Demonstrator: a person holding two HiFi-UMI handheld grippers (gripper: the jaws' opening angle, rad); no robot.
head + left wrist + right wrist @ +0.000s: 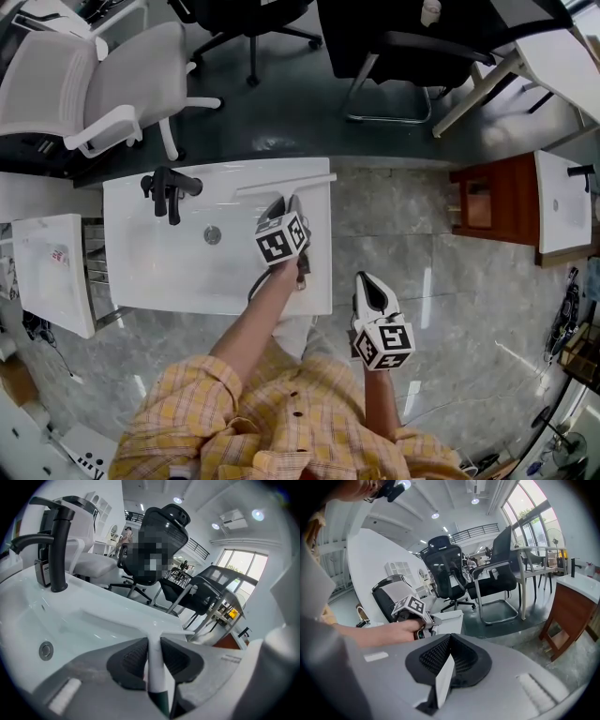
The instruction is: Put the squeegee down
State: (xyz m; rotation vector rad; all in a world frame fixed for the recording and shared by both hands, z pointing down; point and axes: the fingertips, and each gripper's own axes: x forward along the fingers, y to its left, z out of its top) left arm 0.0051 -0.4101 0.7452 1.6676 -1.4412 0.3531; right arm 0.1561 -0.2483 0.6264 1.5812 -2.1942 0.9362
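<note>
My left gripper (286, 204) (153, 641) hovers over the right side of the white sink (150, 272), shut on the squeegee's handle (155, 660). The squeegee (281, 183) is white with a dark green end near the camera. Its long blade (136, 623) reaches over the sink's back right rim, low above the surface. A black faucet (169, 190) (56, 550) stands at the back left, and the drain (213, 235) is mid-basin. Over the floor to the right of the sink is my right gripper (370, 289) (449, 641), jaws together on a thin white strip (444, 679).
A white office chair (84, 89) and black chairs (403, 47) stand behind the sink. A wooden cabinet (492, 197) with another white basin (562, 202) is at the right. A white unit (52, 272) adjoins the sink's left side. Grey tiled floor lies below.
</note>
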